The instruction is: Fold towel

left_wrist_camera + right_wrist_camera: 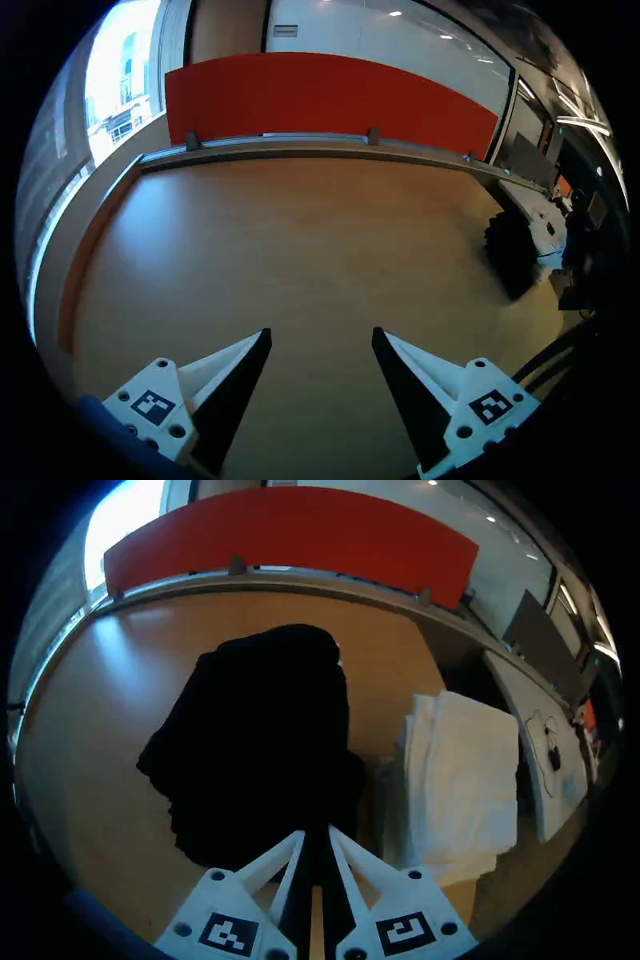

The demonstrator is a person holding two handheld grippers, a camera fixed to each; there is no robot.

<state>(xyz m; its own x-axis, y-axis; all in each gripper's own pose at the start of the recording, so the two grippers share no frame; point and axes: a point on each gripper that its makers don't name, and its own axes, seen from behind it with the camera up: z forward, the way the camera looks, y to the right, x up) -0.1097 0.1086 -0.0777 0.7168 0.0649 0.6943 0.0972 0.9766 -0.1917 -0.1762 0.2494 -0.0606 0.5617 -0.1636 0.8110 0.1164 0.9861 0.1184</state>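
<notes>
Holding end: the right gripper [316, 838] is drawn narrow, its fingers nearly together, at the near edge of the dark towel [256, 744]. Fabric is judged to be pinched between them, though black pads and black cloth cannot be cleanly told apart there.
Reason for the hold: an edge has to be taken before a bunched towel can be pulled flat, so the hem nearest the counter's front edge is likely the one chosen.
Free end: the left gripper [322, 332] is spread wide, with nothing between its fingers, above bare counter [304, 240].
Reason for the stance: the wide opening is judged to be set so that a second corner can be taken once the cloth is brought across.
Towel: it lies heaped and unspread between the counter's middle and its right edge. In the left gripper view, what is likely the same dark heap [512, 256] is seen by the right edge.
White stack [460, 784]: folded white cloths are piled just beside the dark towel, toward the right edge. They are judged to be finished pieces set aside.
Bare wood: a broad stretch is left open toward the left edge and the far edge under the red partition [320, 92], presumably as folding room.
Progress: no fold is seen in the dark towel, so the task is judged to be at its start.
</notes>
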